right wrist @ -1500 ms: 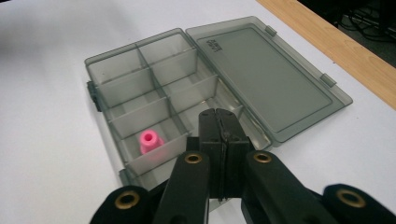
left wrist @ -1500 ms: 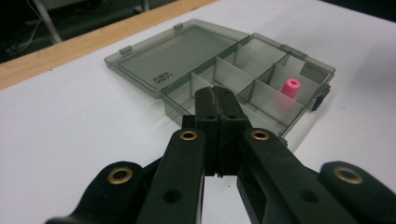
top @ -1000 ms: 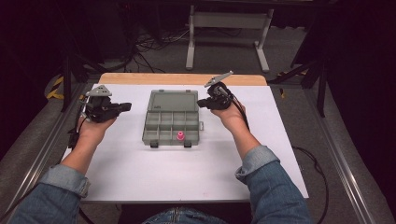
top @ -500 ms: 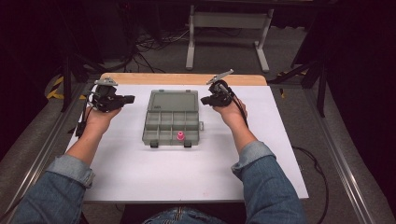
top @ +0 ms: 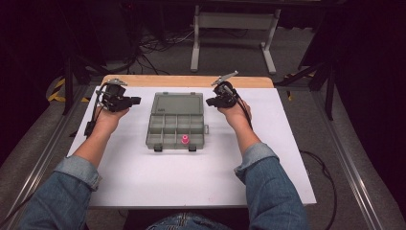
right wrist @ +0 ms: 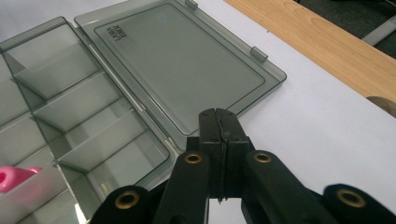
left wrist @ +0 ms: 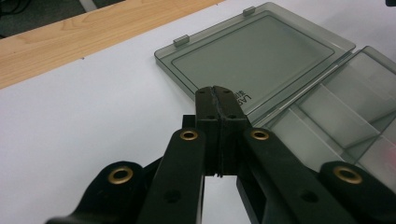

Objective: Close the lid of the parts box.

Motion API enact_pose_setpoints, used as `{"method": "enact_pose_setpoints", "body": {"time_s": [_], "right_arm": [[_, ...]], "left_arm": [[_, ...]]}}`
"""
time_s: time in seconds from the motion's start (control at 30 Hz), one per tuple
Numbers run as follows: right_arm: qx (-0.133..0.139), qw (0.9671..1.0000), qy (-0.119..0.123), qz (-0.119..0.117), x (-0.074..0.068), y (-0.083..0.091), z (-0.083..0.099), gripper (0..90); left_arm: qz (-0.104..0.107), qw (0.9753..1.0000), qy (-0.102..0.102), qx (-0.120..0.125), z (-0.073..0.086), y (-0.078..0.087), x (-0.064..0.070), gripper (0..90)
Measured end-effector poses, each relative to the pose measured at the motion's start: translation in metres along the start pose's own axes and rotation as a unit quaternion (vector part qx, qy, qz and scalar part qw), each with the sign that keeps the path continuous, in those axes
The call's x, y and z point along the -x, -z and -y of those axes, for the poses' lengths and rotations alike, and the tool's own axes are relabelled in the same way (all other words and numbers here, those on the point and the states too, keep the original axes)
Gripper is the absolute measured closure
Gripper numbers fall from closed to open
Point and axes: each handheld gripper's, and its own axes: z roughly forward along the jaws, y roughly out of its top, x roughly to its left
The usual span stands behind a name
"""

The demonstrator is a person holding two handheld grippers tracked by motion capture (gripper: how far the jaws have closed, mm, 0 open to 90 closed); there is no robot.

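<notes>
Smoky translucent grey organizer box (top: 177, 125) at middle of white worktop (top: 143, 177), lid (top: 177, 103) swung flat open on far side. Base split into small compartments; pink piece (top: 185, 139) sits in near-row compartment. Left tongs (top: 135, 100) pressed together, empty, just left of lid. Right tongs (top: 209, 102) pressed together, empty, just right of lid.

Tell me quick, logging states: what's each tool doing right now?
Left tool: closed, holding nothing, beside the organizer box.
Right tool: closed, holding nothing.
</notes>
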Motion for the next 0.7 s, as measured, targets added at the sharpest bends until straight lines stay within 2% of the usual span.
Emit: {"method": "enact_pose_setpoints", "body": {"time_s": [0.2,0.33,0.37,0.47,0.7], "right_arm": [[-0.002,1.0000,-0.005,0.006,0.003,-0.007,0.001,90.0],[-0.003,0.9999,-0.009,0.008,0.005,-0.011,0.002,90.0],[-0.004,0.9999,-0.010,0.009,0.006,-0.011,0.003,90.0],[-0.005,0.9998,-0.014,0.012,0.007,-0.013,0.004,90.0],[-0.014,0.9995,-0.025,0.012,0.011,-0.017,0.007,90.0]], "left_arm": [[-0.008,0.9999,0.007,-0.004,-0.001,-0.007,-0.003,89.5],[-0.006,0.9996,0.029,-0.004,0.000,-0.014,-0.006,89.6],[-0.015,0.9994,0.032,-0.007,0.001,-0.018,-0.007,89.6],[-0.021,0.9988,0.043,-0.013,0.002,-0.021,-0.009,89.6],[-0.032,0.9982,0.046,-0.020,0.004,-0.029,-0.008,89.7]]}}
